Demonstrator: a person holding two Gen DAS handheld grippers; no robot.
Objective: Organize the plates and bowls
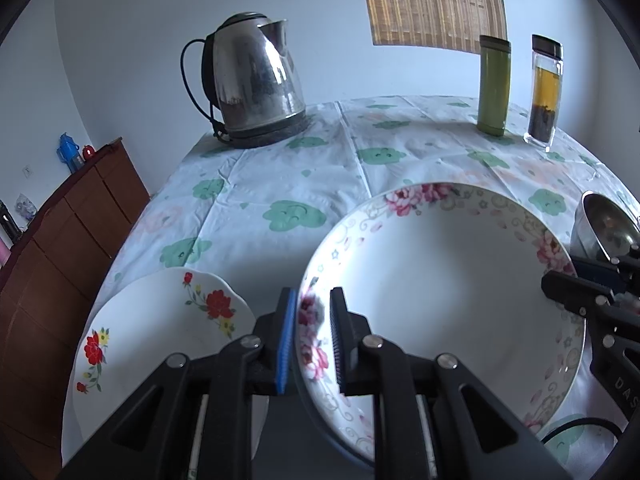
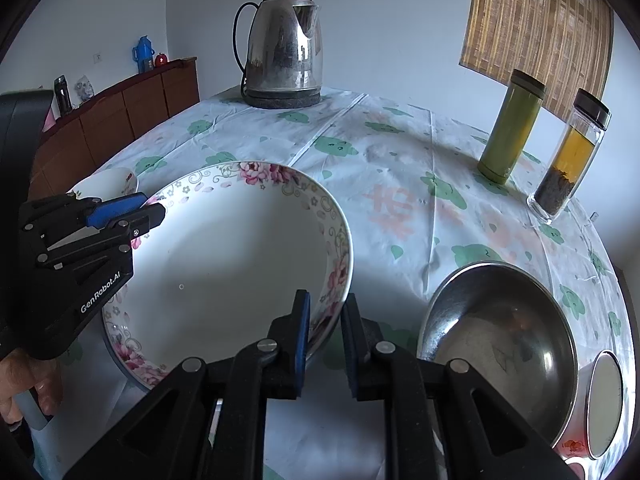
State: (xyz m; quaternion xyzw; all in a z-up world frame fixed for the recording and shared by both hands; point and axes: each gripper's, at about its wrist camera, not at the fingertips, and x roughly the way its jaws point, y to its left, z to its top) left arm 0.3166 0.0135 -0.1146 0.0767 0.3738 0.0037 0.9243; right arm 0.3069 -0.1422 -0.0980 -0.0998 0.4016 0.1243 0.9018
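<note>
A large deep plate [image 1: 440, 280] with pink flowers round its rim is gripped from both sides. My left gripper [image 1: 314, 298] is shut on its left rim, the rim pinched between the blue pad and the black pad. My right gripper [image 2: 326, 298] is shut on the plate's [image 2: 232, 264] right rim. Each gripper shows in the other's view: the right one [image 1: 580, 292] at the plate's right edge, the left one [image 2: 150, 210] at its left edge. A smaller plate [image 1: 160, 332] with red flowers lies left of the big one. A steel bowl [image 2: 500, 332] sits to the right.
A steel kettle [image 2: 286, 52] stands at the far side of the flowered tablecloth [image 2: 400, 184]. A green flask [image 2: 510, 128] and a glass tea bottle [image 2: 568, 160] stand at the far right. A white cup [image 2: 604, 404] lies beside the steel bowl. A wooden cabinet [image 1: 60, 232] runs along the left.
</note>
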